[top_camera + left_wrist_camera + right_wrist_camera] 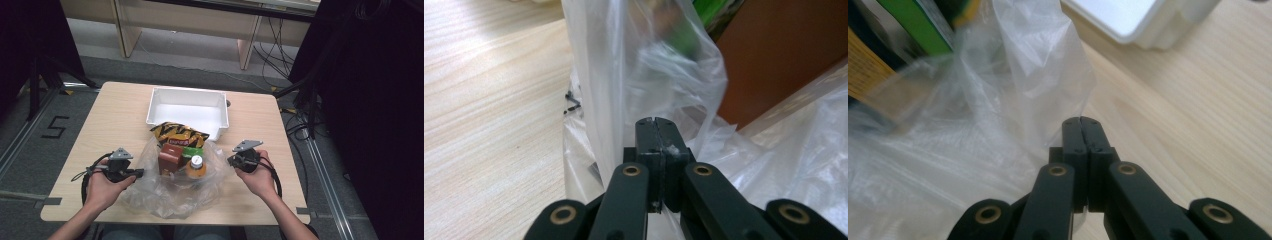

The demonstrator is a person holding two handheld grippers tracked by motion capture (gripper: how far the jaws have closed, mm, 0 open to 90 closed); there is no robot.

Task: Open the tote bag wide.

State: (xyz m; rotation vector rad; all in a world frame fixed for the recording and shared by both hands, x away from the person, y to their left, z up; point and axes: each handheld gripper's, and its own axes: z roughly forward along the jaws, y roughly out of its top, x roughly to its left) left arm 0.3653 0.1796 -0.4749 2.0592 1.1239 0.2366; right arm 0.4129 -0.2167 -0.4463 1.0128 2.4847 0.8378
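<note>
You have the clear bag [172, 192] pinched on both sides: your left gripper [138, 173] has its jaws closed flat on a fold of film at the bag's left edge, and in the left gripper view that film [614, 100] rises straight up out of the pressed jaws, so the hold looks firm. Your right gripper [231, 161] is closed the same way on the right edge, a peak of plastic [1048, 65] standing up from between its jaws. Holding opposite edges like this keeps the mouth spread, which I take to be the point, since the goods sit exposed in the middle: a brown box [170, 158], a green pack [192, 152] beside it, a bottle [196, 167] with its cap up, and a snack bag [178, 133] leaning toward the far side. The bag lies at the near middle of the table [115, 115], between your hands. The white bin [159, 102] stands just beyond it, touching or nearly touching the snack bag, probably where the goods go. Thin film can slip or tear, so pull evenly.
</note>
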